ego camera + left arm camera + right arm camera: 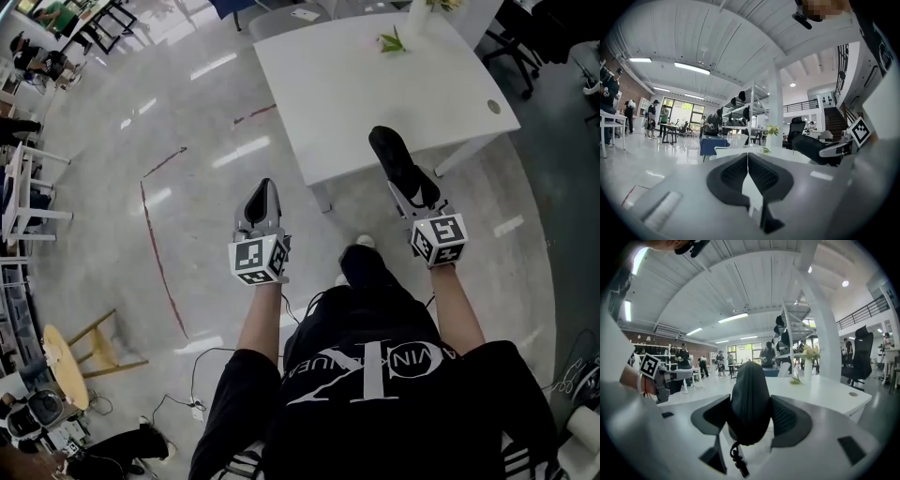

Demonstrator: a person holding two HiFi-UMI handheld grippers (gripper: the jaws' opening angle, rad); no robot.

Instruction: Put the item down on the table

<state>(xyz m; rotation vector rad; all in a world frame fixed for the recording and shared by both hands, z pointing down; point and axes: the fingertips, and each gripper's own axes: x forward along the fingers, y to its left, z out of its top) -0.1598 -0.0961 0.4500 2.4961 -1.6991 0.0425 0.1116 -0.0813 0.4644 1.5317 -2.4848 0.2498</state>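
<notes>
A black zippered pouch (pixel 750 399) stands upright between the jaws of my right gripper (pixel 750 414), which is shut on it; its zip pull hangs below. In the head view the pouch (pixel 394 155) pokes out of the right gripper (pixel 408 183) above the near edge of the white table (pixel 375 84). My left gripper (pixel 262 200) hangs over the floor, left of the table. Its pads (pixel 761 176) are pressed together with nothing between them. The left gripper view also catches the pouch (pixel 813 147) at the right.
On the table's far side lie a green sprig (pixel 392 42) and a white vase (pixel 808 366) with flowers. A cable hole (pixel 494 106) sits near the right corner. Black office chairs (pixel 511 42) stand beyond. A wooden stool (pixel 75 356) is at the left, and people stand at distant desks.
</notes>
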